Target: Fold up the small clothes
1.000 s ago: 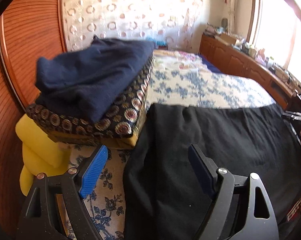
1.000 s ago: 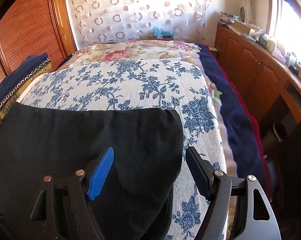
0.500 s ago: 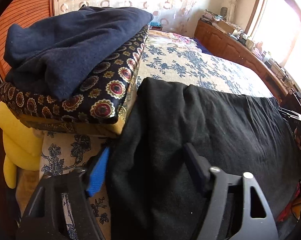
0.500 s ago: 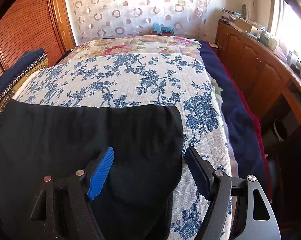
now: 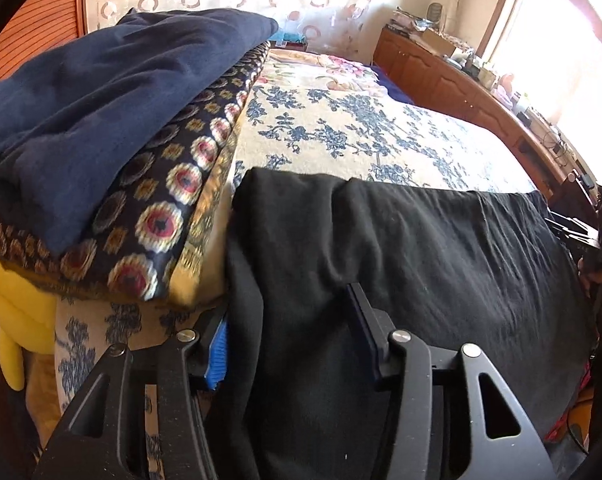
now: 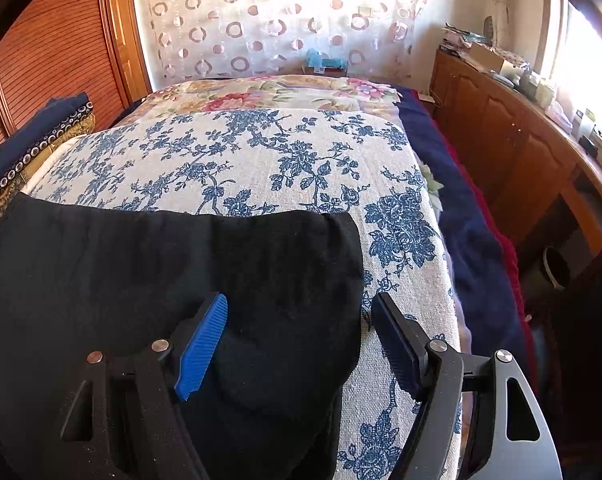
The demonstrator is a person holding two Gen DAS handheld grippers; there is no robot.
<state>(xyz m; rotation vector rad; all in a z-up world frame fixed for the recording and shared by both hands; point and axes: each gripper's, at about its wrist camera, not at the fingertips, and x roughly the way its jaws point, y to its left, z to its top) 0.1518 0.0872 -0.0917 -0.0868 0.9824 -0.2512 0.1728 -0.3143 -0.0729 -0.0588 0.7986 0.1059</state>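
A black knit garment lies spread across the near end of the blue-flowered white bedspread. The left gripper has just been closing, with the garment's left edge bunched between its jaws (full contact unclear). The right gripper stands wide over the garment's right edge.

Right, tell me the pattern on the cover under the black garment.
Blue flowers on cream; the cover shows best in the right wrist view.
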